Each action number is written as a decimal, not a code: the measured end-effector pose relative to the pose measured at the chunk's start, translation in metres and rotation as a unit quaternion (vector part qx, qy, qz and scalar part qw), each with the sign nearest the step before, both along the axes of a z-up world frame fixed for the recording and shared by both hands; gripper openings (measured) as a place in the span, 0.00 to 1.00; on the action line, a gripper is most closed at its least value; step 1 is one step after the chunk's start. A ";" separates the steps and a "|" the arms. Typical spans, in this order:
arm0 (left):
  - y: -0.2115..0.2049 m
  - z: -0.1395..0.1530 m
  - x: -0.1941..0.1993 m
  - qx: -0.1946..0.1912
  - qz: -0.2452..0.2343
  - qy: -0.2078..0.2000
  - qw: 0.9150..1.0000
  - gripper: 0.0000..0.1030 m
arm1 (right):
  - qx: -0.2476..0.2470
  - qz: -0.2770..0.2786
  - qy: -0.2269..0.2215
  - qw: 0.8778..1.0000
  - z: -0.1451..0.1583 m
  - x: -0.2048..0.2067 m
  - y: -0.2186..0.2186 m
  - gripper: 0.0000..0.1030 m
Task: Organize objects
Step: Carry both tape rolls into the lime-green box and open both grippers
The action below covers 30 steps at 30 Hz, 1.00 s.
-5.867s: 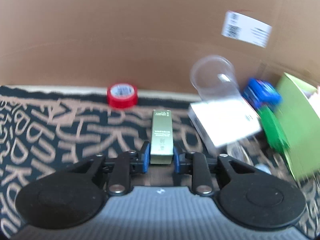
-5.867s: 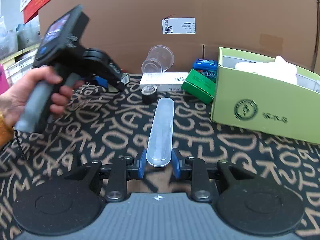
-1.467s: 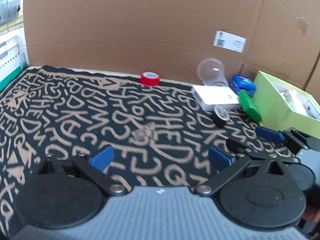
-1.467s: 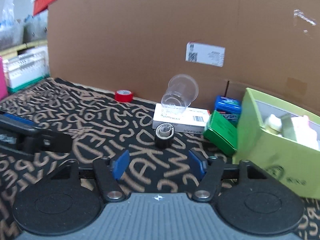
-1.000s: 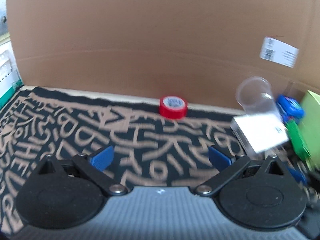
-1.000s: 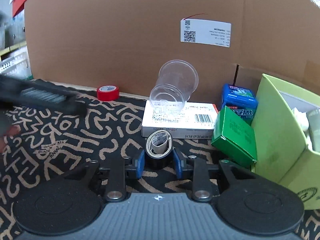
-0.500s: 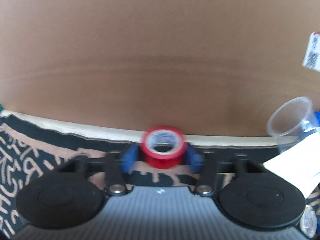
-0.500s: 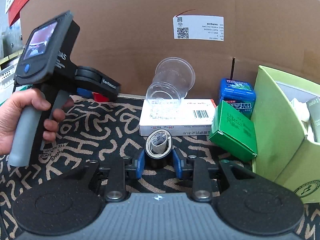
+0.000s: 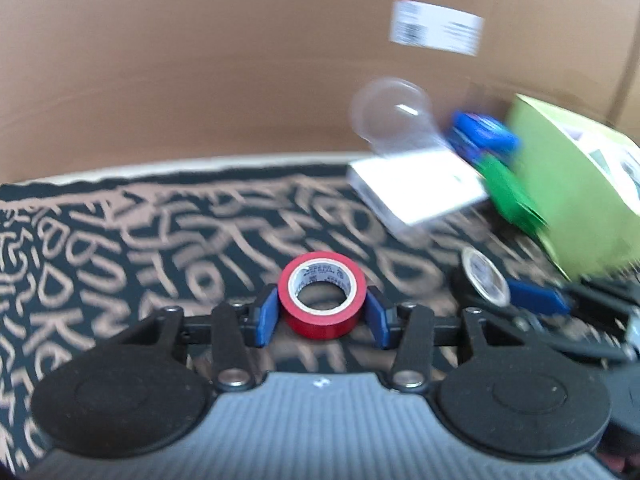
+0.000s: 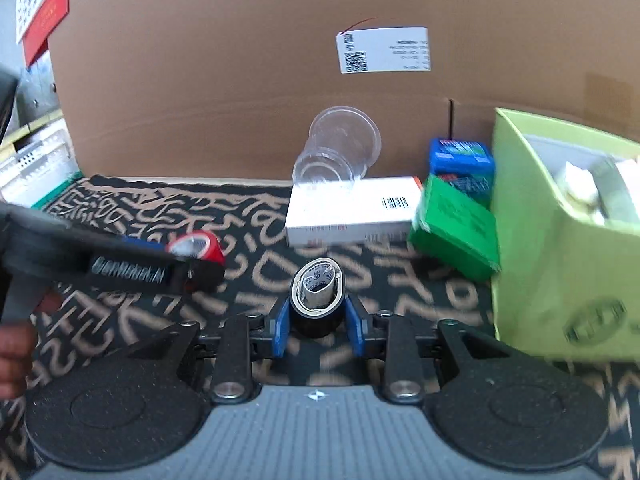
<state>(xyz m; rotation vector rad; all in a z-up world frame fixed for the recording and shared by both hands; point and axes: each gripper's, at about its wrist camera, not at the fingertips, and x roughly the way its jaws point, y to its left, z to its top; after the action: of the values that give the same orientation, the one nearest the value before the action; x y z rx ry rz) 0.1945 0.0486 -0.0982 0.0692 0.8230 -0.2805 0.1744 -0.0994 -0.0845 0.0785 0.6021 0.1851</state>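
— Holding two rolls now: my left gripper (image 9: 322, 314) is clenched on the red roll of vinyl tape (image 9: 322, 300), my right gripper (image 10: 316, 326) is clamped on the black roll of tape with paper stuffed in its core (image 10: 317, 300).

— Which way to the lime-green open cardboard box (image 10: 560, 240)?

— Off to the right of both, beyond the green carton (image 10: 454, 226). I judge the right gripper nearer, so it should drop first. Both rolls are carried with their holes facing roughly up and toward the camera.
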 end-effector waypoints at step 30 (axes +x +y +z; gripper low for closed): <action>-0.167 0.108 -0.085 -0.039 -0.172 -0.096 0.980 0.44 | 0.021 -0.158 -0.141 0.977 0.047 -0.141 -0.149 0.32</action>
<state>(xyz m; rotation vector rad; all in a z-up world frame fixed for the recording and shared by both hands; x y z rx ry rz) 0.1094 -0.1180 0.0095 0.1627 0.6043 -0.6230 0.0335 -0.2486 -0.0370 0.1842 0.2972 -0.0987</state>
